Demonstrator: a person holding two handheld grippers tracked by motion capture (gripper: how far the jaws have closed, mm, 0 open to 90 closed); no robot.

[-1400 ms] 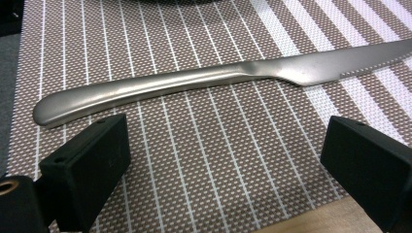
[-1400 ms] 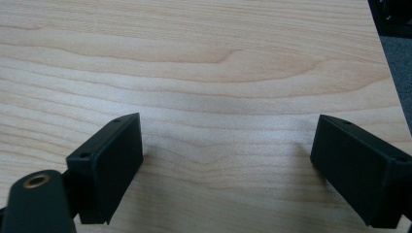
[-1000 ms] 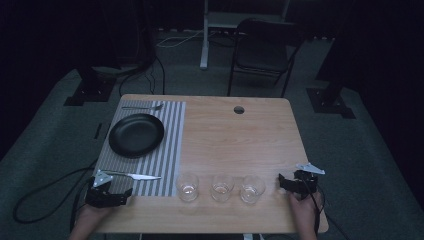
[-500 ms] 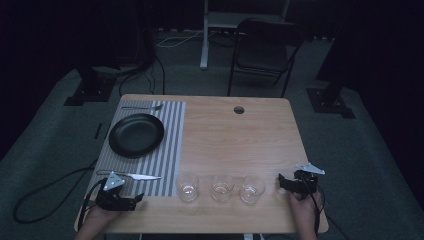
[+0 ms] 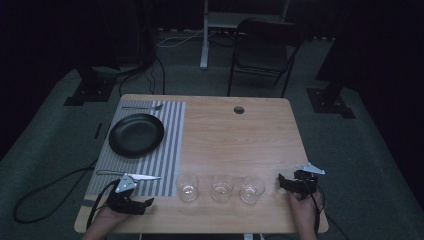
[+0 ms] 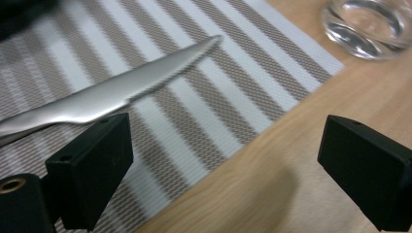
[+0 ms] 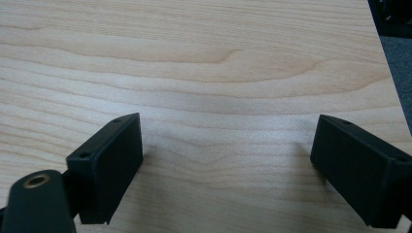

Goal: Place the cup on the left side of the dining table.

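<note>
No readable text, labels, brands, numbers or signs anywhere. Nothing printed on the bench (image 5: 235,145), the striped placemat (image 5: 170,150), the black plate (image 5: 136,135), the knife (image 6: 111,92) or the three glasses (image 5: 187,186). Jaws plain black, unmarked.

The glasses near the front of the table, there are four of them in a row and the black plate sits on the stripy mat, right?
Not quite. The high view shows three glasses, not four, in a row. The black plate does sit on the stripy mat.
</note>
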